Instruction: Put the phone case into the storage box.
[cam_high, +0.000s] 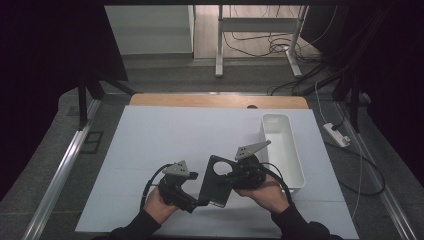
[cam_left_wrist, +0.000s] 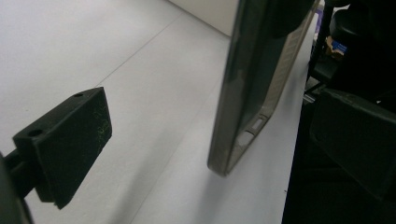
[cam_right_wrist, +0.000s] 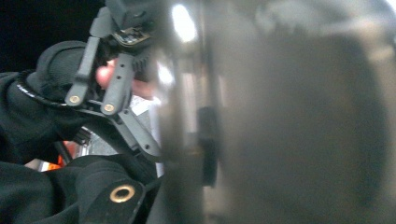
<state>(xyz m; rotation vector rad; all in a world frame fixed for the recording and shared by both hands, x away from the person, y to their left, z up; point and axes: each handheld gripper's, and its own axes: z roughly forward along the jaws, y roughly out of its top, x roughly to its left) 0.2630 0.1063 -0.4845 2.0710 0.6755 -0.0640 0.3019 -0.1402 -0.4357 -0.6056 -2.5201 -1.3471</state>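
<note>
We see the right tool (cam_high: 231, 176) clamped on the upper part of a dark phone case (cam_high: 216, 181), held tilted above the white surface (cam_high: 150, 145). The left tool (cam_high: 196, 200) stands wide, its 2 pads either side of the case's lower edge, not pressing.

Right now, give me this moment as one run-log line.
left gripper: open, jaws astride case edge | right gripper: shut on phone case | case: tilted above table | white bin: right

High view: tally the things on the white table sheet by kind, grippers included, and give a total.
Grippers: 2 (left gripper, right gripper)
Phone case, dark: 1
White bin: 1
Total: 4
</note>
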